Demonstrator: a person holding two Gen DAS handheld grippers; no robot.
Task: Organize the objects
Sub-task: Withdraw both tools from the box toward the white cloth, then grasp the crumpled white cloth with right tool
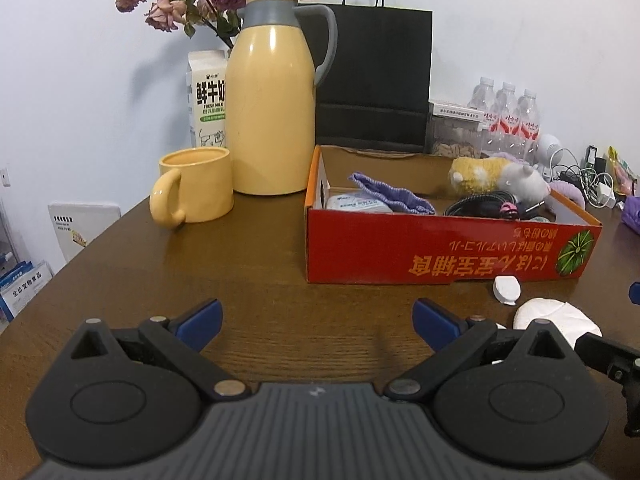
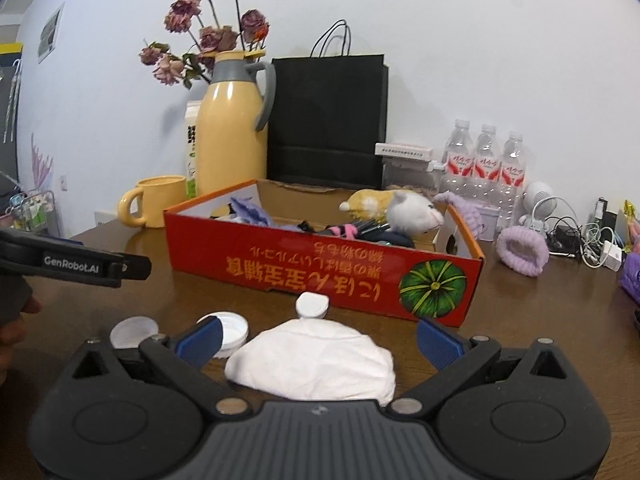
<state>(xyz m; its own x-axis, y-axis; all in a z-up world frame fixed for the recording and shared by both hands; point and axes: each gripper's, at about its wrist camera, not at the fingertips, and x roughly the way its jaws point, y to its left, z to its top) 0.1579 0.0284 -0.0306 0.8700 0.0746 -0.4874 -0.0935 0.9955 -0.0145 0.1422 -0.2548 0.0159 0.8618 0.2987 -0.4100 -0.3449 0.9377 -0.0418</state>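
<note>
So the right hand-held gripper (image 2: 318, 340) is spread wide, gripping nothing, with the crumpled white cloth (image 2: 314, 360) lying right between its blue fingers (image 2: 438, 342) on the tabletop (image 2: 540, 312). The left hand-held gripper (image 1: 318, 322) is spread just as wide and empty, over bare wood on the mug side of the red box (image 1: 448, 252).

My guess is the cloth goes into that box next. It's soft, so I'd drop low, pinch deep into the bunched middle and lift clear of the front wall before moving over.

Stuff in the way: a small white cap (image 2: 312, 306) sits just in front of the box, touching or nearly touching the cloth's far edge, and two white lids (image 2: 230, 332) lie beside the cloth near the left finger, so a sloppy close could drag them. The box already holds a plush toy (image 2: 396, 206), purple fabric and cables. Behind the box: yellow thermos (image 1: 272, 112), yellow mug (image 1: 196, 186), black bag.
</note>
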